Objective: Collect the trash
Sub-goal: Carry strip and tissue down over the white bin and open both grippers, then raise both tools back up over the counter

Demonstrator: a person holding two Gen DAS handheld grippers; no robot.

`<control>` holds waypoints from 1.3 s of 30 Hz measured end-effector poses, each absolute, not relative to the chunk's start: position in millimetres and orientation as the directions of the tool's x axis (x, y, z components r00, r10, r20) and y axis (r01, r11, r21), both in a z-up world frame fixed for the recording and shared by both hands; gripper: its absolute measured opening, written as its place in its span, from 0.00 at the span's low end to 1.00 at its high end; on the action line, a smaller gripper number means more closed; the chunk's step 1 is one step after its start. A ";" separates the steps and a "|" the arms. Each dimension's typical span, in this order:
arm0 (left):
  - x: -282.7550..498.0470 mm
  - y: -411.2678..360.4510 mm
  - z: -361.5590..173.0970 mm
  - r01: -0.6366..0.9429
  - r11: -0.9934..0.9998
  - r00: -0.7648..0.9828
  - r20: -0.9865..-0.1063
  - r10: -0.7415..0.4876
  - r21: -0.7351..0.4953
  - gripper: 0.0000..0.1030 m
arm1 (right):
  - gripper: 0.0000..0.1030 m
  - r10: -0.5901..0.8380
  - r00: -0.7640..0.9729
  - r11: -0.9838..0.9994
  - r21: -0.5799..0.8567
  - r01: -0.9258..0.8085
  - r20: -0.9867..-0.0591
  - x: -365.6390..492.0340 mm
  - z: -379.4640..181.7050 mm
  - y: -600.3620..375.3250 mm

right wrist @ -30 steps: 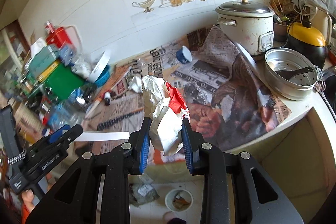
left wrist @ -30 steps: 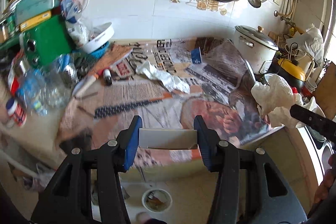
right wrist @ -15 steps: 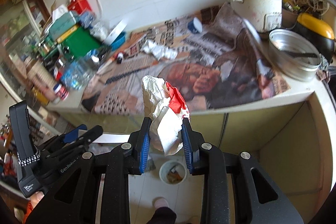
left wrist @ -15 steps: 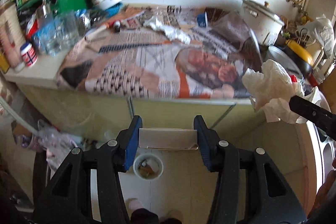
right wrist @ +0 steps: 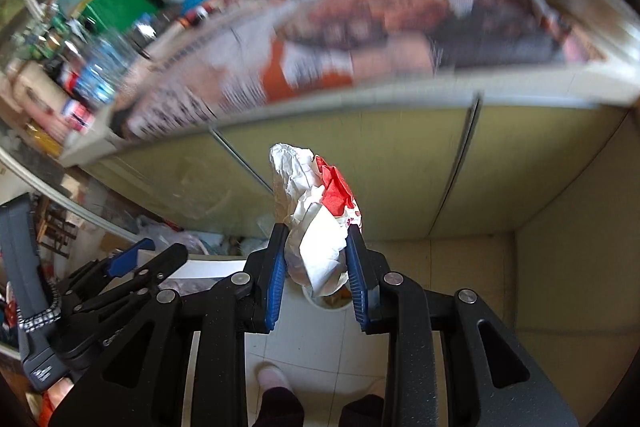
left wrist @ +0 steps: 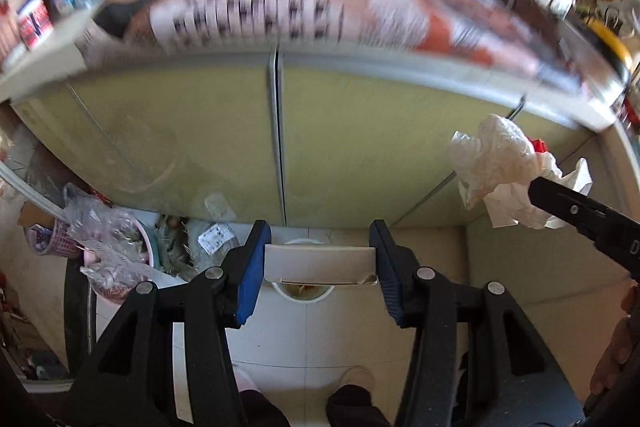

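Note:
My left gripper [left wrist: 319, 259] is shut on a flat white carton [left wrist: 320, 262], held above a small white bin [left wrist: 304, 294] on the floor. My right gripper [right wrist: 316, 259] is shut on a crumpled white and red paper wad [right wrist: 316, 215]; the same bin [right wrist: 330, 301] shows just under it. The wad [left wrist: 500, 167] and the right gripper's finger [left wrist: 580, 215] appear at the right of the left wrist view. The left gripper [right wrist: 132, 267] with its carton [right wrist: 212, 269] shows at the lower left of the right wrist view.
Yellow-green cabinet doors [left wrist: 340, 139] stand ahead below a newspaper-covered counter [left wrist: 300, 11], blurred. Plastic bags and a pink basket of rubbish [left wrist: 108, 243] lie on the floor at left. The person's feet [right wrist: 276, 379] stand on white tiles. A side cabinet wall [right wrist: 576, 267] is at right.
Both grippers have dropped from counter height down in front of the cabinet doors and tilted toward the floor. The bin now sits right beneath both loads. Both grips are unchanged.

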State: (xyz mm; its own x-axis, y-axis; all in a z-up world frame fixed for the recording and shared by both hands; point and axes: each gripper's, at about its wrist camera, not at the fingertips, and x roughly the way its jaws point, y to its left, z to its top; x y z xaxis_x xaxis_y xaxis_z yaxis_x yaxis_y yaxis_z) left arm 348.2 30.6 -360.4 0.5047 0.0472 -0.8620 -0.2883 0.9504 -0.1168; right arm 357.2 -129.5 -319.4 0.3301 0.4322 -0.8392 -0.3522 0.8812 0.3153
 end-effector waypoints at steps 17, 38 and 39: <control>349.3 94.2 -594.2 -0.275 0.943 0.416 -0.907 -0.059 -0.187 0.48 | 0.29 0.358 0.175 0.905 0.295 -0.306 -0.917 347.7 -564.7 -51.8; 390.2 73.5 -623.2 -0.261 0.933 0.359 -0.922 -0.146 -0.250 0.54 | 0.50 0.340 0.197 0.916 0.276 -0.291 -0.920 354.8 -545.1 -73.3; 388.7 72.7 -617.6 -0.258 0.934 0.358 -0.922 -0.145 -0.247 0.54 | 0.50 0.344 0.204 0.916 0.280 -0.288 -0.916 355.0 -538.2 -75.0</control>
State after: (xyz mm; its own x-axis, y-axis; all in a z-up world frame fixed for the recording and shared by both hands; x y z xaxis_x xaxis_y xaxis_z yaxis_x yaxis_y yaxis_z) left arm 388.7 72.7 -617.6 0.3585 -0.1445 -0.9223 -0.2583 0.9340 -0.2467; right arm 355.0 -75.0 -538.2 0.2042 0.3442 -0.9164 -0.2876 0.9159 0.2799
